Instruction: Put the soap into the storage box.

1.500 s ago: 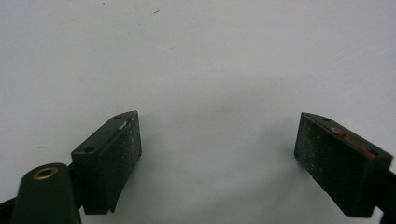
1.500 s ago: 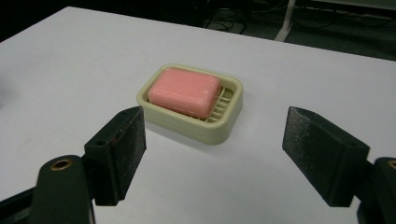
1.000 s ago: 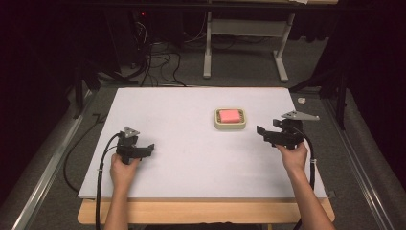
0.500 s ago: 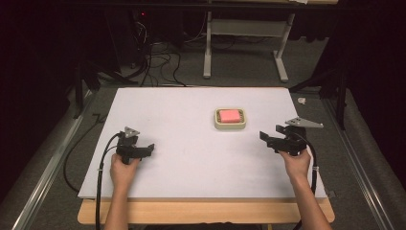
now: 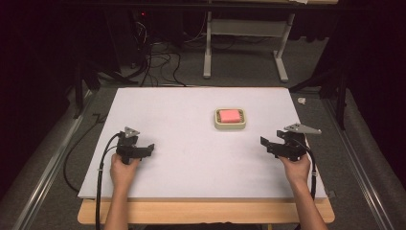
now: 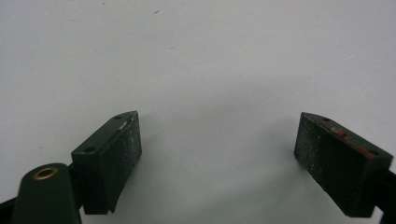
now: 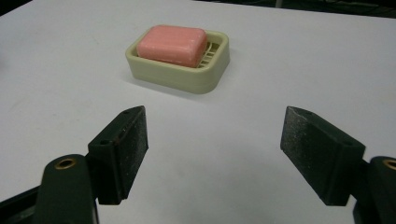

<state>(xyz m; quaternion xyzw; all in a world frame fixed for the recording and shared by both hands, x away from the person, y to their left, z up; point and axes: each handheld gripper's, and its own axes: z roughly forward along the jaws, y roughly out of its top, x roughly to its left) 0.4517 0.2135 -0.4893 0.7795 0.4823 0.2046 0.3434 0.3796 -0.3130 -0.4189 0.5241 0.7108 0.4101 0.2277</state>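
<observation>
A pink bar of soap [image 5: 229, 115] [image 7: 172, 44] lies in a cream soap dish [image 5: 230, 125] [image 7: 212, 72] right of the middle of the white table [image 5: 191, 143]. My right gripper [image 5: 265, 144] [image 7: 215, 154] is held low at the right, open, its jaws wide apart and pointing toward the dish, which sits a short way ahead. Down at the left, my left gripper [image 5: 149, 149] [image 6: 217, 158] is open over bare white table with nothing between its jaws.
The white tabletop rests on a wooden board [image 5: 201, 213] at the near edge. Beyond the far edge are cables [image 5: 153, 62] on the floor and a grey table frame [image 5: 246, 43]. Metal rails [image 5: 43, 172] run along both sides.
My right gripper has drawn back toward the near right edge and sunk lower. The left gripper, the soap and the dish have stayed put.
</observation>
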